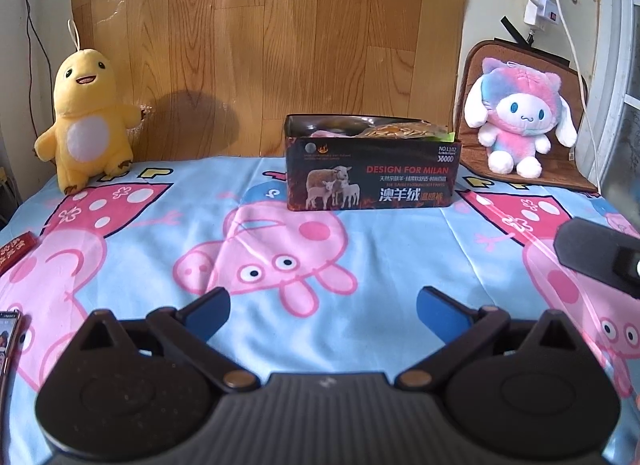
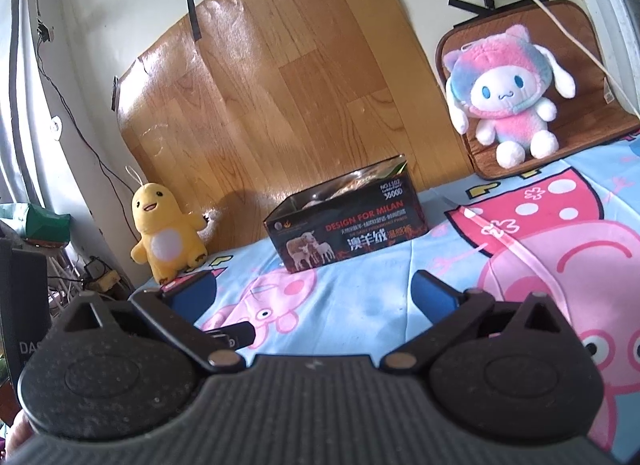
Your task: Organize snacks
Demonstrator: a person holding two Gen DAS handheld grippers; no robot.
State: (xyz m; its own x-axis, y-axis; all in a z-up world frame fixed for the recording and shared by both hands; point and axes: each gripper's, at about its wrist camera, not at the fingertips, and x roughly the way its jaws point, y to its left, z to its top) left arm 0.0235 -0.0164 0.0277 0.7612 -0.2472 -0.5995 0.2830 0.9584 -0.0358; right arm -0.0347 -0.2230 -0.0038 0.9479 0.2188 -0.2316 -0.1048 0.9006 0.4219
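Fingers of the left gripper [image 1: 323, 307] and the right gripper [image 2: 314, 295] stood wide apart, nothing between them, both hovering over the cartoon-pig bedsheet [image 1: 160, 217]. The snack box [image 1: 372, 163] — open-topped, dark, printed with sheep — sat at the far middle of the bed by the wood-grain board [image 1: 260, 25], its long axis running left-right, printed face toward the grippers, with snack packets [image 1: 400, 130] heaped near the rim. Likely risks: the soft bedding letting the box tip or slide if nudged — and a red packet [image 1: 16, 249], at the left edge, being overlooked.
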